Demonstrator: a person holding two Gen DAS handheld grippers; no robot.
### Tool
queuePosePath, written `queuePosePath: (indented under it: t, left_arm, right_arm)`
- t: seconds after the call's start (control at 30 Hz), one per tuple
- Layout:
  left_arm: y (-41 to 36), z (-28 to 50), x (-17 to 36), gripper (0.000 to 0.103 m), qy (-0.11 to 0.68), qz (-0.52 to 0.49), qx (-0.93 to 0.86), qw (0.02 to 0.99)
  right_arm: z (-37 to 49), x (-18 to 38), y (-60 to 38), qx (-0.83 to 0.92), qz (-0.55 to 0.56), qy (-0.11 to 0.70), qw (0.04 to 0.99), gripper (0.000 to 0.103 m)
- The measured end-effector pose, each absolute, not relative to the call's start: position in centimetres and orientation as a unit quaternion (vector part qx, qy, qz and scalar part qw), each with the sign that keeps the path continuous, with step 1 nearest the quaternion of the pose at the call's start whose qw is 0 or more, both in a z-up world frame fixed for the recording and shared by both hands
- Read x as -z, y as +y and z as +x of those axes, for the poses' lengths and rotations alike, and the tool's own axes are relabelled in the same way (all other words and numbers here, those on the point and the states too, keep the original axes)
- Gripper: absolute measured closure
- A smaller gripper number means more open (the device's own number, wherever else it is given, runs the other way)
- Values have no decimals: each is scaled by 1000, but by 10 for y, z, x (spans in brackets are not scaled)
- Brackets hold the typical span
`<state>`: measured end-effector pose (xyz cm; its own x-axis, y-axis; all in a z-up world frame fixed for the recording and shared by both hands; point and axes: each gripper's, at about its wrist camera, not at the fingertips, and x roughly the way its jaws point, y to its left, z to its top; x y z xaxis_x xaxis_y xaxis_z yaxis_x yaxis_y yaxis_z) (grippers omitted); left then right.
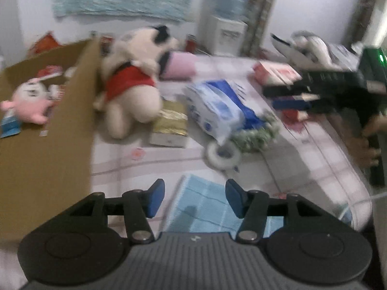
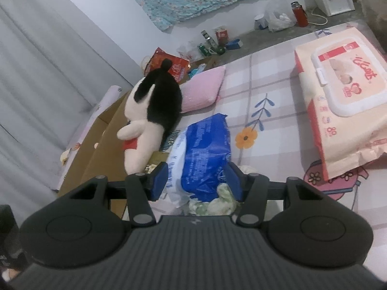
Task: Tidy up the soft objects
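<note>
The left wrist view is blurred. My left gripper [image 1: 194, 199] stands open over a light blue cloth [image 1: 205, 207], nothing between its fingers. My right gripper [image 2: 197, 182] is shut on a blue and white tissue pack [image 2: 205, 149], its pads against the pack's sides; the pack [image 1: 217, 106] lies tilted on the checked mat. A cream plush dog [image 1: 130, 91] with a black head and red shirt leans on a cardboard box [image 1: 48, 145]; the right wrist view shows the dog [image 2: 150, 111] from behind. A pink plush [image 1: 26, 101] lies inside the box. A pink pillow [image 2: 203, 91] sits behind the dog.
A large wipes pack [image 2: 338, 101] lies at the right. A green-white cloth [image 1: 256, 135], a tape roll [image 1: 222, 154] and a gold box [image 1: 171, 125] lie around the tissue pack. A water dispenser [image 1: 225, 31] and a red bottle [image 2: 300, 14] stand by the wall. A hand [image 1: 370, 145] shows at right.
</note>
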<state>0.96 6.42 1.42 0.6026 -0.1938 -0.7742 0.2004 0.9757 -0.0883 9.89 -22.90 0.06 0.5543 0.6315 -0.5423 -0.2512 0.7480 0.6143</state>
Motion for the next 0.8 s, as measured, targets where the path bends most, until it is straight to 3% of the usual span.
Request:
queuePosePath:
  t: [0.27,0.47,0.6,0.8]
  left_arm:
    - [54,39,33,47,456,17,145,878]
    - [51,28,42,64,415,38,131,899]
    - [48,20,44,90,408,32,139,902]
    - [49,12,31,92,391,-1,126,912]
  right_arm:
    - [105,4,-230,-255,241,398,847,50]
    - [111,5,-226,-256,231,401,849,48]
    - [115,9,-221,-253,228,407,847,48]
    - [119,10,-215,-258,233,408,844,48]
